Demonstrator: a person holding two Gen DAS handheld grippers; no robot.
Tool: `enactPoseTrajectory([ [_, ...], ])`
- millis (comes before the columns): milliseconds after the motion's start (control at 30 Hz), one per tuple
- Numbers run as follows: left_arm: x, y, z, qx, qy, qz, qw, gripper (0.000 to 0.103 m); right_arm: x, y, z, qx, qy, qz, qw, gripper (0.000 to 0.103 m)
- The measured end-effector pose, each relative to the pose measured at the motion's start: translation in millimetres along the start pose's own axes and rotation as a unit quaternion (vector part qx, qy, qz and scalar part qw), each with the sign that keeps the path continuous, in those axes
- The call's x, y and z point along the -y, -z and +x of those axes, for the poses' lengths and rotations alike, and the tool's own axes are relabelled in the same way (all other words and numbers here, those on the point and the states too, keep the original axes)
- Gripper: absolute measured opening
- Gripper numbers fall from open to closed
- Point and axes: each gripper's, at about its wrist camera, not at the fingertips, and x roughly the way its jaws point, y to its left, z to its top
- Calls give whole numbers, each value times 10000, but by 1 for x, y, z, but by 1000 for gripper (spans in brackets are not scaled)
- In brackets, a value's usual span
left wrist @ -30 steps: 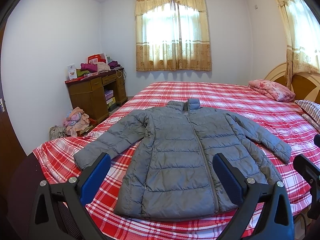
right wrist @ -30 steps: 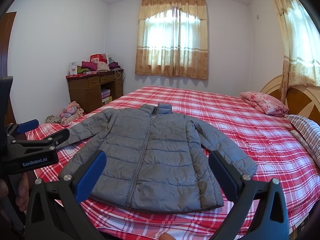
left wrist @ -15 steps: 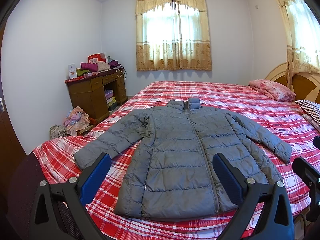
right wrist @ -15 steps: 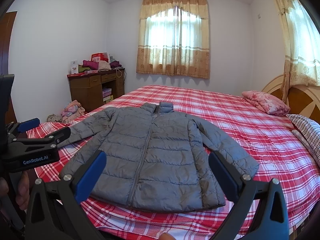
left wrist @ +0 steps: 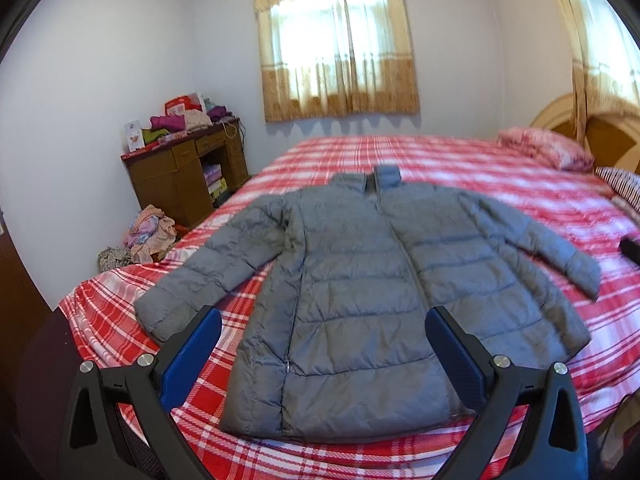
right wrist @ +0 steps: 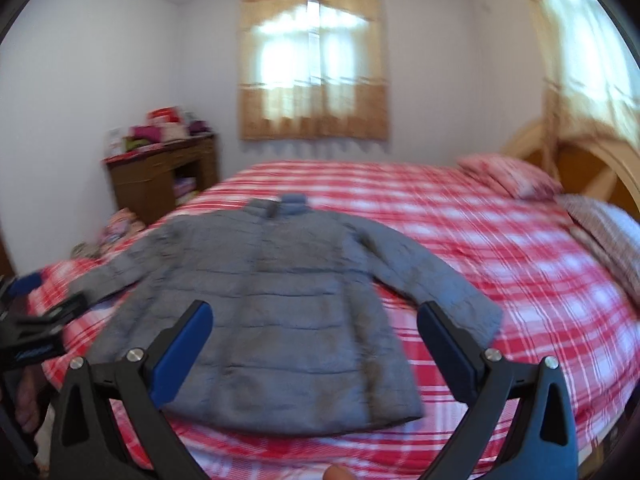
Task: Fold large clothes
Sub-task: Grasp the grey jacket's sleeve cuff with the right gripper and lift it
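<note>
A grey quilted jacket [left wrist: 360, 280] lies flat and face up on the red plaid bed [left wrist: 460, 160], zipped, both sleeves spread out, hem toward me. It also shows, blurred, in the right wrist view [right wrist: 280, 312]. My left gripper [left wrist: 322, 354] is open and empty, hovering above the hem on the jacket's left half. My right gripper [right wrist: 314, 346] is open and empty, above the lower right part of the jacket. The left gripper's body shows at the left edge of the right wrist view [right wrist: 36, 340].
A wooden desk [left wrist: 188, 176] piled with clothes stands at the left wall, with a heap of clothes [left wrist: 148, 232] on the floor beside it. A pink pillow [left wrist: 548, 152] and a striped pillow [left wrist: 620, 184] lie by the headboard at right. A curtained window [left wrist: 336, 40] is behind.
Both grippers have tilted down and moved toward the jacket, which now sits lower in both views. The right wrist view is motion-blurred. The jacket has not moved.
</note>
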Motion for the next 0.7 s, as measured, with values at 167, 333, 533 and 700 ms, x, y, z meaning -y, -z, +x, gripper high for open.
enactPoseTrajectory([
  [167,8,1,49,-367,42,233,9990,102,91,11,46,-476,658,1061,9910,103],
  [333,13,-10,87,-449,-52,386,9982,102,156,27,97,-1094,1041,1659,9745,94],
  [533,18,-27,134,-536,-296,491,9969,102,199,43,145,-1636,1404,2000,9558,88],
  [700,22,-35,180,-753,-428,549,9947,102,208,49,165,-1753,1380,1907,9560,49],
])
